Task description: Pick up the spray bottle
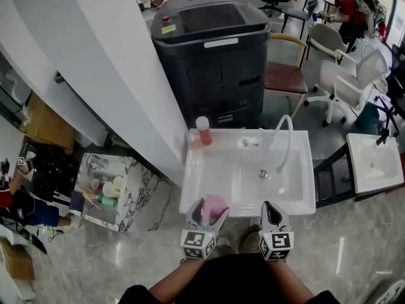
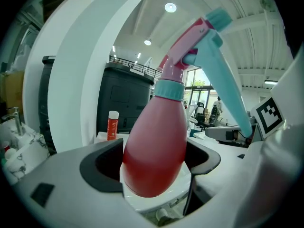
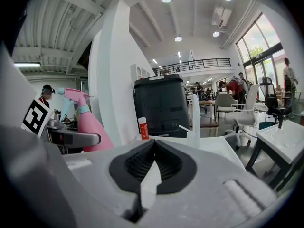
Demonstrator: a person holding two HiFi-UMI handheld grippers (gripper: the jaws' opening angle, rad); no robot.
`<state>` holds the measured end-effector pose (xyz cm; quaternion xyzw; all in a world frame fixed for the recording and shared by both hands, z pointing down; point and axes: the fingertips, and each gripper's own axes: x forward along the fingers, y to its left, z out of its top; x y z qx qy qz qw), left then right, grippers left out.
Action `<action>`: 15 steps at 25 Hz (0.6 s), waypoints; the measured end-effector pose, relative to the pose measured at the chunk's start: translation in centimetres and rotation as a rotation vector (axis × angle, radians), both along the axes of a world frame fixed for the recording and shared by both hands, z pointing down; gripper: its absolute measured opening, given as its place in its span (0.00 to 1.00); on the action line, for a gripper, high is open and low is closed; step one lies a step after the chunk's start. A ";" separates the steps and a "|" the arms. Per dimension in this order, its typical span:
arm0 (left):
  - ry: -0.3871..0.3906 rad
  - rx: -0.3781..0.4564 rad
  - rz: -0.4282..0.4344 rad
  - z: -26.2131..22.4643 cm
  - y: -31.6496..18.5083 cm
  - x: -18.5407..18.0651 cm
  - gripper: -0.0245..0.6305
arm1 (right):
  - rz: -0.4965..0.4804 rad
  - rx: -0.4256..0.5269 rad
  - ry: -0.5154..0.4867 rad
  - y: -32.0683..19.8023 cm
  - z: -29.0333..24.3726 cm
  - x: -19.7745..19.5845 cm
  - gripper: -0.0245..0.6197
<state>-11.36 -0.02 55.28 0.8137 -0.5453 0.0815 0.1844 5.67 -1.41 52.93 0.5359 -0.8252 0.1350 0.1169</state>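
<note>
The pink spray bottle (image 2: pixel 156 151) with a teal collar and trigger stands upright between the jaws of my left gripper (image 2: pixel 154 175), which is shut on its body. In the head view the spray bottle (image 1: pixel 215 208) and left gripper (image 1: pixel 204 215) hang over the front edge of the white sink (image 1: pixel 209 182). My right gripper (image 1: pixel 274 217) is beside it on the right, apart from the bottle. In the right gripper view that gripper (image 3: pixel 152 167) is shut with nothing between its pads, and the spray bottle (image 3: pixel 91 127) shows at the left.
A small orange bottle with a white cap (image 1: pixel 203 130) stands at the sink's back left corner. A curved faucet (image 1: pixel 286 138) rises at the back right. Behind the sink is a black machine (image 1: pixel 212 49). A second white basin (image 1: pixel 373 163) stands at the right; a white wall (image 1: pixel 114 75) lies left.
</note>
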 end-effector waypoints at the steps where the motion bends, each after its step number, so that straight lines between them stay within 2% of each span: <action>1: -0.002 0.003 -0.004 0.0 -0.4 0.0 0.65 | -0.008 0.000 -0.002 -0.5 0.1 -0.1 0.03; 6: -0.016 0.000 -0.007 0.3 -2.1 0.5 0.65 | -0.018 0.002 -0.012 -2.5 -0.5 0.1 0.03; 15: 0.003 0.001 0.002 0.3 -4.9 1.7 0.65 | -0.006 0.025 -0.003 -4.7 -1.3 0.9 0.03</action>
